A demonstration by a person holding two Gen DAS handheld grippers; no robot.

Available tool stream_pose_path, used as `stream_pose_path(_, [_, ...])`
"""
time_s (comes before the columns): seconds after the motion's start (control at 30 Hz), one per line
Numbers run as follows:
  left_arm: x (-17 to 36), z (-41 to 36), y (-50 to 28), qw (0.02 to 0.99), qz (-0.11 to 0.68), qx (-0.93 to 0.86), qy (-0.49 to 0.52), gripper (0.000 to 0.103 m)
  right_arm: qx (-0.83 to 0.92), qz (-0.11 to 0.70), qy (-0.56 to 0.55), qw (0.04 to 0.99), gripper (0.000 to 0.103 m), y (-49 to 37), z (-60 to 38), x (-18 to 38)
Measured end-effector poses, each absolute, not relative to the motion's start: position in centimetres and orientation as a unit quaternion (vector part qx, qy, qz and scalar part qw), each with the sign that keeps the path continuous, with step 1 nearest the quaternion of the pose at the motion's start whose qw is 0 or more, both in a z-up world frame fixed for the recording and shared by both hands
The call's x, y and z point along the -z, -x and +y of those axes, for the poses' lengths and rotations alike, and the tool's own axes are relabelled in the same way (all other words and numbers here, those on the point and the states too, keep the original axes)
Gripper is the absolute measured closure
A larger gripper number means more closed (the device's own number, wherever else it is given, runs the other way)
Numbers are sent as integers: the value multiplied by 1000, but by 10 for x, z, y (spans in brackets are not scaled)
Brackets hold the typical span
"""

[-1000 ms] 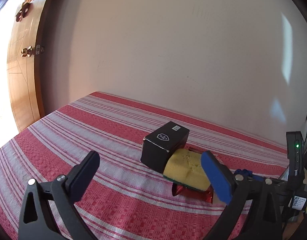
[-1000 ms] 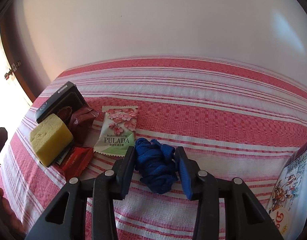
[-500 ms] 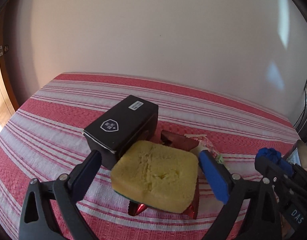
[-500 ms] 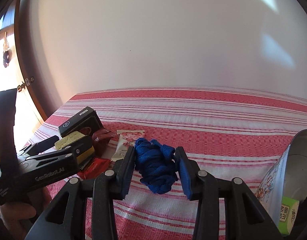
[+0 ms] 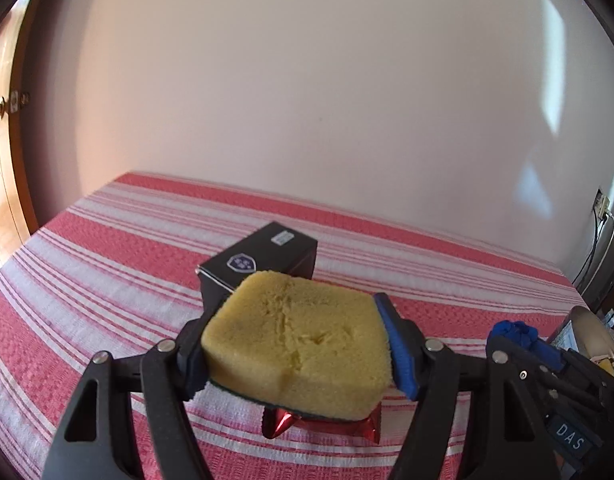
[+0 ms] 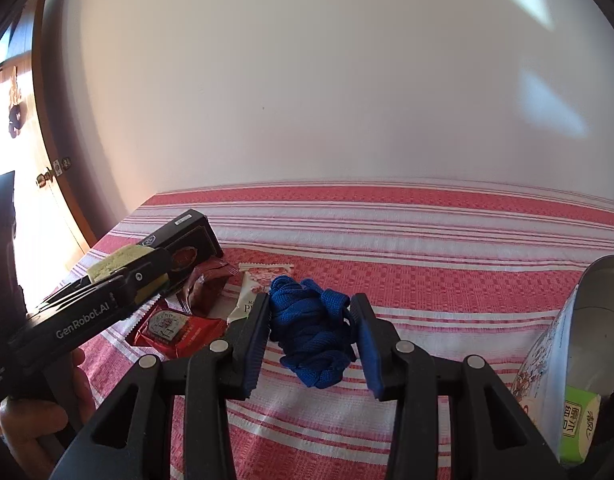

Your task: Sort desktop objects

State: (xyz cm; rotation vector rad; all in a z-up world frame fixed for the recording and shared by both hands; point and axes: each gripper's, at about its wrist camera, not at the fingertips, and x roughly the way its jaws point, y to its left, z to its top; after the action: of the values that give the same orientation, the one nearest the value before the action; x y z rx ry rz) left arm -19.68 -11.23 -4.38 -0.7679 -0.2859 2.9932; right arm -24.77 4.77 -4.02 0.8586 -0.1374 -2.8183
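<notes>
Since the earlier frames, your left gripper [image 5: 295, 354] has advanced on the yellow sponge [image 5: 297, 342], which a second ago lay ahead of wide-spread fingers; its jaws are now closing, and both pads meet the sponge's flanks. Your right gripper [image 6: 311, 338] is unchanged, clenched on the blue cord bundle [image 6: 311, 334], though it now hangs near the metal tin [image 6: 587, 320] at the right edge.

The sponge rests on a red foil packet [image 5: 285, 424], just in front of the black box [image 5: 263, 262], on the striped cloth [image 5: 107, 280]. From the right wrist view, a red snack packet [image 6: 175, 330] and a white sweet wrapper [image 6: 253, 288] lie beside this cluster.

To do this step well, finish the squeeze gently: the sponge looks soft and will likely deform, so close only until it is firm. Lift straight up so the foil packet beneath is not dragged along, and watch that the far corner clears the black box. Keep your right gripper clamped until the bundle is over the tin's mouth.
</notes>
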Motion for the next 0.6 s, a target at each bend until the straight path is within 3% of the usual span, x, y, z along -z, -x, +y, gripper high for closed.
stream_pose_path(0.17, [30, -109, 166, -2, -77, -982, 171, 31, 966, -37, -237, 95, 59, 230, 44, 28])
stream_pose_path(0.6, [23, -100, 137, 0, -66, -989, 136, 31, 984, -14, -161, 70, 59, 191, 51, 17])
